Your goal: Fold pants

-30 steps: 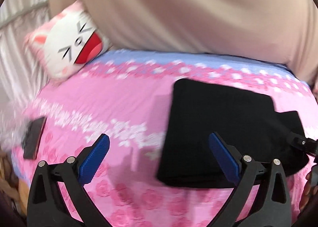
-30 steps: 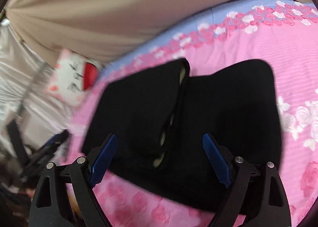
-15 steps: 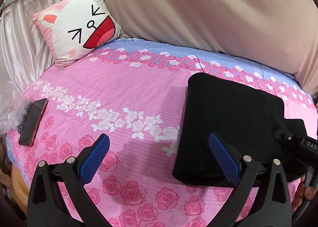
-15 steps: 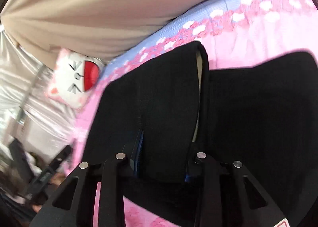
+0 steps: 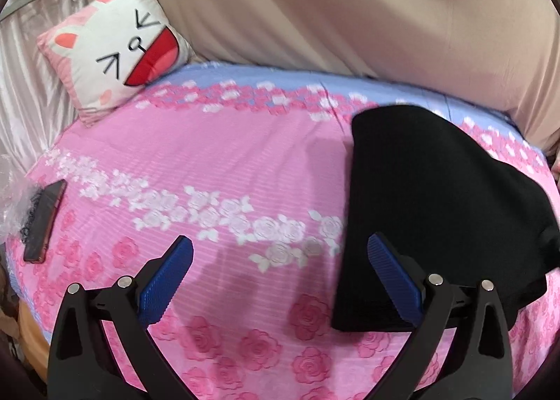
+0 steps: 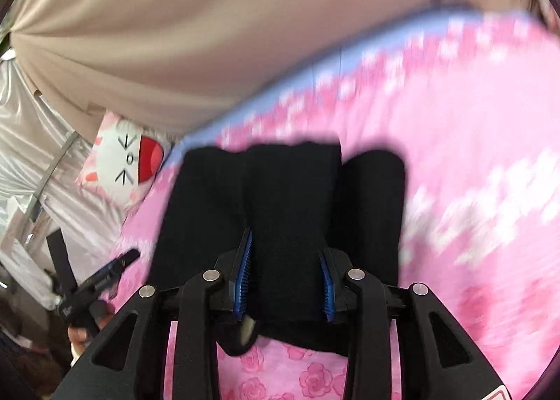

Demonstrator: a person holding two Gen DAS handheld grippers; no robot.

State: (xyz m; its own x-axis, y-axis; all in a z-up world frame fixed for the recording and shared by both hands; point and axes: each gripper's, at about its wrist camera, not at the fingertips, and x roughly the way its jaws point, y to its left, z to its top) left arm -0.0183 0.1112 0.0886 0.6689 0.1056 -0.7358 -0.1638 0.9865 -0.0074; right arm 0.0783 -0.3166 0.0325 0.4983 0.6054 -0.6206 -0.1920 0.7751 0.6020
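The right gripper [image 6: 285, 281] pinches a thick fold of the black pants [image 6: 290, 211] near the bed's [image 5: 217, 169] right side, seemingly mid-lift; carry it level. The left gripper [image 5: 280, 274] hangs spread, empty.

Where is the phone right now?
In the left wrist view, the phone lies at the bed's left edge, beside a plastic bag, below the pillow.
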